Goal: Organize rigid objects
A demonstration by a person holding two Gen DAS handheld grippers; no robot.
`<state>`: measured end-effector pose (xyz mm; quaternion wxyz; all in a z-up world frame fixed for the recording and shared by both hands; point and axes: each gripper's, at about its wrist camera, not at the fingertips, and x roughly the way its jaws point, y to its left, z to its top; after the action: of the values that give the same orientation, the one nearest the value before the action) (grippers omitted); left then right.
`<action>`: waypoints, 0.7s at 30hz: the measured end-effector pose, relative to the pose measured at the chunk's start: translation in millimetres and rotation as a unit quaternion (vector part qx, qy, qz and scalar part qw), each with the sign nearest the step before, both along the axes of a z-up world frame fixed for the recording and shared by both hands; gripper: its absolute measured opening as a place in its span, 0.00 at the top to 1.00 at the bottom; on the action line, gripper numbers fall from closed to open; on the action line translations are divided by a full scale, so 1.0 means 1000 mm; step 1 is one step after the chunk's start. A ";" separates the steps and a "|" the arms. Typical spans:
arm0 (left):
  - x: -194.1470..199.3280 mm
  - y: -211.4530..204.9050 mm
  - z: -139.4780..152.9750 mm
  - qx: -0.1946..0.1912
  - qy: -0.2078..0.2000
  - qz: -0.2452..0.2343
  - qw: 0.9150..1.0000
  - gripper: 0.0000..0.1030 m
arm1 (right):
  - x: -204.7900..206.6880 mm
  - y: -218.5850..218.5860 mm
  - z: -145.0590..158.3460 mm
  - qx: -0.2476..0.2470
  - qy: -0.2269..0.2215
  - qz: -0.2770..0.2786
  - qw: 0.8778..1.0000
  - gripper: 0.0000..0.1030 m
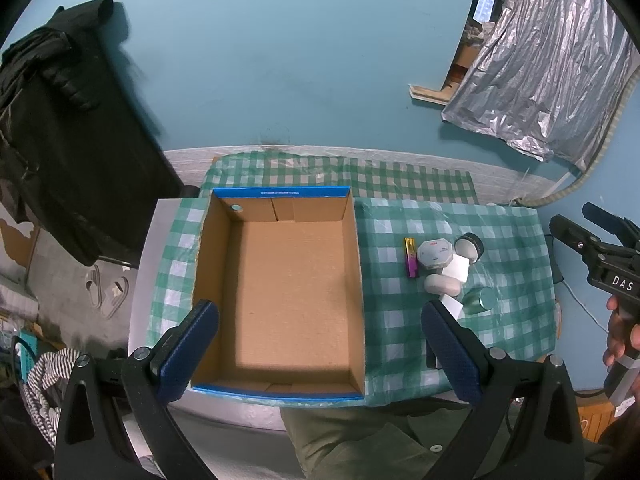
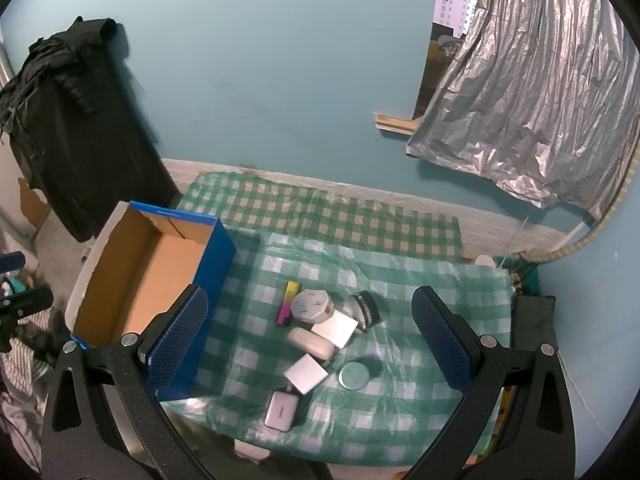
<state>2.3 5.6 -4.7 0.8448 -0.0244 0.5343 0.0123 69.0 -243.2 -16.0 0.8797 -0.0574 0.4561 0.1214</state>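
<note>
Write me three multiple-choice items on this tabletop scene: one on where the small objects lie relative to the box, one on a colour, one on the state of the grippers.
1. Where does the cluster of small objects lie?
A. inside the box
B. on the checked cloth beside the box
C. on the floor

2. What colour is the outside of the cardboard box?
A. blue
B. red
C. white

3. How do the two grippers stand?
A. both shut on objects
B. one holds the round tin
C. both open and holding nothing

Key: 1 B, the round green tin, the white oval case and the rest sit on the checked cloth, and the box holds nothing. 2 A, its outer wall is blue. 3 C, the left gripper and the right gripper show spread fingers with nothing between them.
</note>
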 end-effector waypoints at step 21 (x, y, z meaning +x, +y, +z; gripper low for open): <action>-0.009 0.003 -0.001 0.003 0.003 0.001 1.000 0.01 | -0.008 0.001 -0.001 0.002 0.000 -0.003 1.000 0.02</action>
<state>-6.2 8.7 -6.0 0.8432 -0.0223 0.5369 0.0148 61.4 -242.6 -17.1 0.8803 -0.0546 0.4558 0.1198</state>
